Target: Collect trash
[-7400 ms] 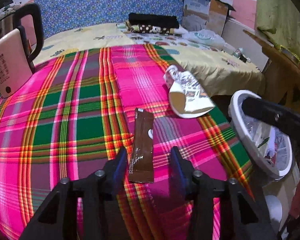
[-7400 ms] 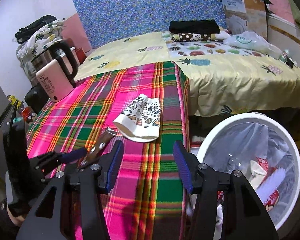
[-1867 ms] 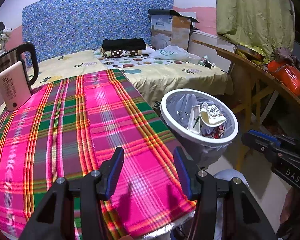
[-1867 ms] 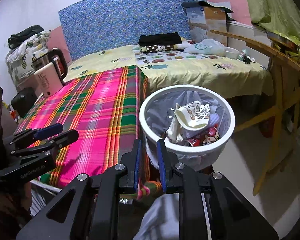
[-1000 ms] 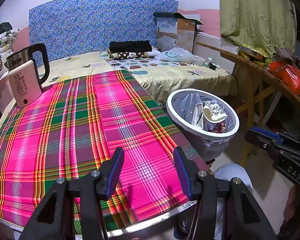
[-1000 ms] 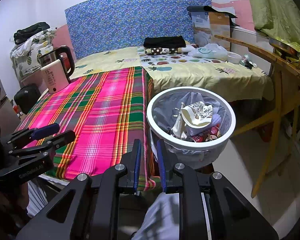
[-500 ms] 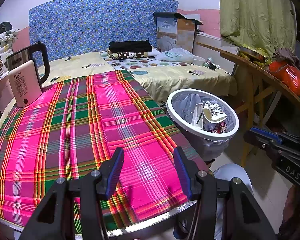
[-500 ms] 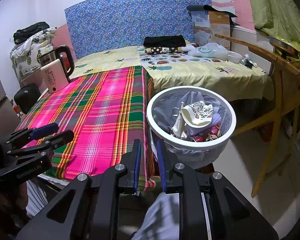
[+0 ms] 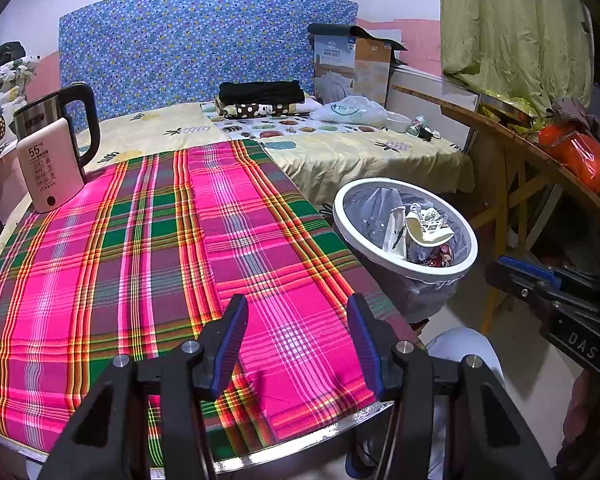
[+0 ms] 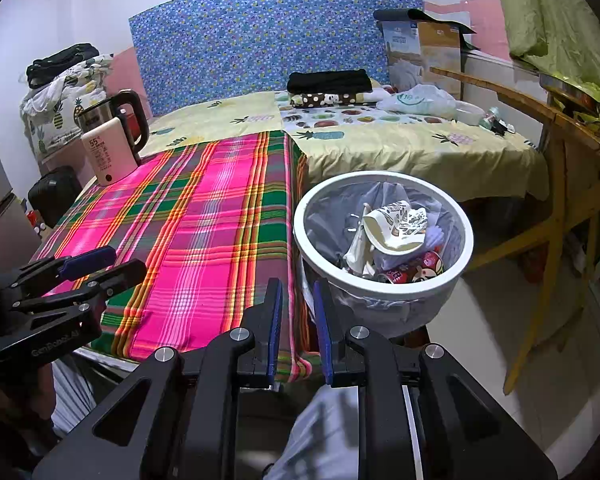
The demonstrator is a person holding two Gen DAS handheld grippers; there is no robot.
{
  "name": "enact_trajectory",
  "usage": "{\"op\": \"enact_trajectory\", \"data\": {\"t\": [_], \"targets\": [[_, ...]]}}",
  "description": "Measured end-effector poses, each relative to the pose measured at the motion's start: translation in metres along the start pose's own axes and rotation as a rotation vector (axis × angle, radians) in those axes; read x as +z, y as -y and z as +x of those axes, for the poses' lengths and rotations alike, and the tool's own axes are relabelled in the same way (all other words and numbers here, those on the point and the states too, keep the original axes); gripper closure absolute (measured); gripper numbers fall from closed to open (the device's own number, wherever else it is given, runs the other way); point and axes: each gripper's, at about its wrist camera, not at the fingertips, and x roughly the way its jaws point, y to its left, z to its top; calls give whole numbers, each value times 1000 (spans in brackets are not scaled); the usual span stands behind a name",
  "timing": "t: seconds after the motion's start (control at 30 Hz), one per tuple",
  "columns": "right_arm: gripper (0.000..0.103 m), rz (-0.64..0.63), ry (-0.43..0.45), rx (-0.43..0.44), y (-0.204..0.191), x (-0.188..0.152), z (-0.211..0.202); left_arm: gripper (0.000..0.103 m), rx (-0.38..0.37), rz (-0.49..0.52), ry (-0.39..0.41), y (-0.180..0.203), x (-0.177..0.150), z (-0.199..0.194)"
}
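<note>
Right wrist view: crushed paper cup point(image 10: 394, 222) lies atop the trash inside the bin point(image 10: 384, 286) beside the counter point(image 10: 188, 236). Looks light, soft; pinch its rim. Left gripper point(image 9: 296, 334) jaws released, empty. Right gripper point(image 10: 296, 314) jaws nearly closed, gripping nothing.

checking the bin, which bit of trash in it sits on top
The crushed white paper cup with black print sits on top, open mouth facing up, above the red printed wrapper lower down at the near side of the white bin.
</note>
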Motion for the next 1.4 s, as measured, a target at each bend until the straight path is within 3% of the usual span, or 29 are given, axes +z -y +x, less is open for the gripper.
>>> {"op": "enact_trajectory", "data": {"t": [1.4], "targets": [[86,1,-11,4,-3,-5,5,50,17,-20,-12,-4,-4,0]]}}
